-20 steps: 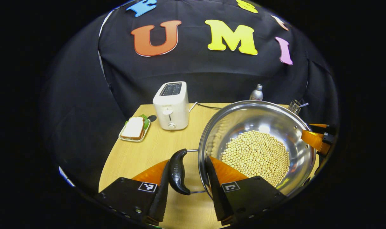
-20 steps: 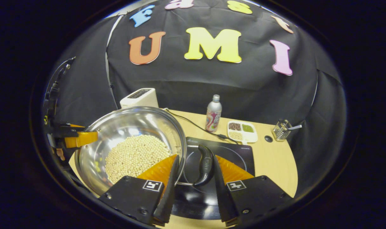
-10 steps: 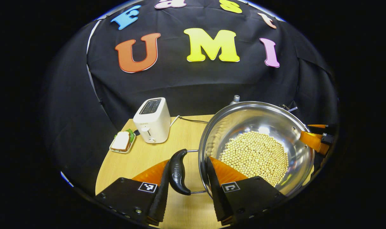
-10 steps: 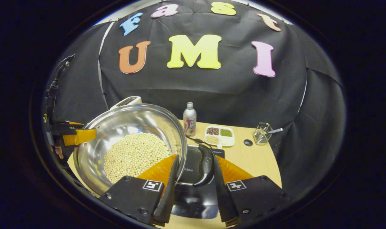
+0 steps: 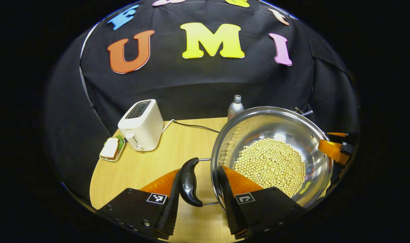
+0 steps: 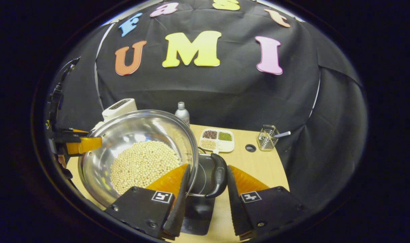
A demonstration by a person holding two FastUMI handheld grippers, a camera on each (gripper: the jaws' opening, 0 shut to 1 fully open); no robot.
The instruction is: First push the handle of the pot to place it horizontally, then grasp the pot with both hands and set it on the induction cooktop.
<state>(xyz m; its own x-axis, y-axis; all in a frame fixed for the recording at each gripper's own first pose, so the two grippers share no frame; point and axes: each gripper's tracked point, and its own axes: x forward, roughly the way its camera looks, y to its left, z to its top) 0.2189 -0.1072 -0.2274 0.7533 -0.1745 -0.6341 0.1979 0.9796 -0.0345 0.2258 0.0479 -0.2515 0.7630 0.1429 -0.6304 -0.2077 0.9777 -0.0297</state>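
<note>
The left gripper point(image 5: 198, 216) has its fingers straddling the left handle point(image 5: 188, 182) and rim of the bean-filled pot point(image 5: 259, 128), held above the table point(image 5: 157, 165); the right gripper point(image 6: 205, 216) likewise grips the right handle point(image 6: 219, 175) over the induction cooktop point(image 6: 199, 212)

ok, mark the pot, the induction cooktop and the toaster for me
pot point(image 5: 259, 126): left gripper view, bare steel inner wall above the beans.
induction cooktop point(image 6: 198, 212): right gripper view, dark glass top between the gripper's fingers.
toaster point(image 5: 142, 130): left gripper view, white side panel.
</note>
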